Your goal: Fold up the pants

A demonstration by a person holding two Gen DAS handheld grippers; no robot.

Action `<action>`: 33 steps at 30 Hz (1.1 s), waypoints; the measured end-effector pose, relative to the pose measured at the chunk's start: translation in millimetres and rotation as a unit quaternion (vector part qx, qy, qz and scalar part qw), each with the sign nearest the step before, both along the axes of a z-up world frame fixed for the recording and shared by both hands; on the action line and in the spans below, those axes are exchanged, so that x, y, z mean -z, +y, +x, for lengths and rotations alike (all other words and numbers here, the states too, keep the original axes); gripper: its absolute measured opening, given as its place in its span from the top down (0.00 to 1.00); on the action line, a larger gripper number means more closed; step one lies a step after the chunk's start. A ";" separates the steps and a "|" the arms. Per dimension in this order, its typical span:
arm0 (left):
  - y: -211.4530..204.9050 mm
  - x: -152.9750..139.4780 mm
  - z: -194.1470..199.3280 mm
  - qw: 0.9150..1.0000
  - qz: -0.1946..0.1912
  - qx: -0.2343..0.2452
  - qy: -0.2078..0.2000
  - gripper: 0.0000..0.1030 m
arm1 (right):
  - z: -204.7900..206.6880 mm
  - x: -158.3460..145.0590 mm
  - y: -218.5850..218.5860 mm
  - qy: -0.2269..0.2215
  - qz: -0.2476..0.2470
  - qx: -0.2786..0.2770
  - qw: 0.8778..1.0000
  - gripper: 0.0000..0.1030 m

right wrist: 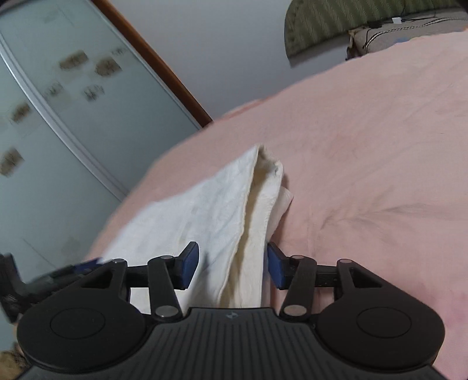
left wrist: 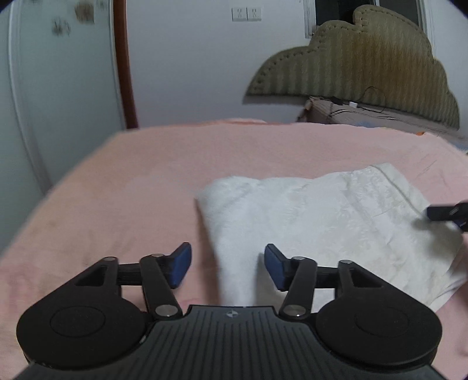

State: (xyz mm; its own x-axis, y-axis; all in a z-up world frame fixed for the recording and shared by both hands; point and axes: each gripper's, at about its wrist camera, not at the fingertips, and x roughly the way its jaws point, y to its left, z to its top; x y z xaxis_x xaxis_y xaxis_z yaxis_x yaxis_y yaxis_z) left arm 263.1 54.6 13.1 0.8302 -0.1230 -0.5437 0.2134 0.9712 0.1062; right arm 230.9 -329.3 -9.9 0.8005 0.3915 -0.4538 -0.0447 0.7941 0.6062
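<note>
The white pants [left wrist: 321, 222] lie folded into a thick, roughly rectangular bundle on the pink bed [left wrist: 117, 187], near its front edge. The fabric is pale with a faint woven pattern, and in the right wrist view its layers [right wrist: 234, 210] stack unevenly: a cream inner layer shows along the fold, and a small corner pokes out at the far end.

The left gripper [left wrist: 228, 267] hovers low over the near left corner of the bundle, its blue-padded fingers [left wrist: 182, 264] spread apart, with a narrow strip of cloth running between them but not pinched. The right gripper [right wrist: 232, 266] sits at the opposite side, tilted, its fingers [right wrist: 190, 266] also released and wide apart; the folded edge of the pants passes between them, and the right pad lies just beside the cloth. In the left wrist view the tip of the right gripper [left wrist: 447, 212] shows at the right edge, over the far side of the bundle.

Beyond the bed stands a padded olive headboard [left wrist: 365, 64] against a white wall [left wrist: 190, 73], with two sockets [left wrist: 246, 13] high up. A frosted sliding door [right wrist: 58, 117] with a brown wooden frame [left wrist: 124, 64] stands to the left.
</note>
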 end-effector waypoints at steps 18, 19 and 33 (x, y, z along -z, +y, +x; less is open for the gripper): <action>-52.0 17.6 -48.2 0.996 0.076 0.050 -0.022 0.30 | -33.5 8.9 2.3 0.022 0.070 -0.005 0.997 0.86; -47.1 17.7 -49.3 0.996 0.069 0.048 -0.018 0.30 | -37.3 7.7 3.1 0.014 0.074 -0.001 0.997 0.87; -12.5 8.3 -45.2 1.000 0.008 0.011 0.016 0.26 | -72.2 -4.4 19.2 -0.010 -0.014 0.081 0.997 0.82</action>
State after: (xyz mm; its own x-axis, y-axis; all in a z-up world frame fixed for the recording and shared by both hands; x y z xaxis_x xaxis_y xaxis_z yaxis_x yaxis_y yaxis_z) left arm 217.9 42.1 4.8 0.8097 -0.1320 -0.5718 0.2381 0.9644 0.1146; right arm 158.8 -310.1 -5.5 0.8616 0.2433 -0.4454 0.0740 0.8080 0.5846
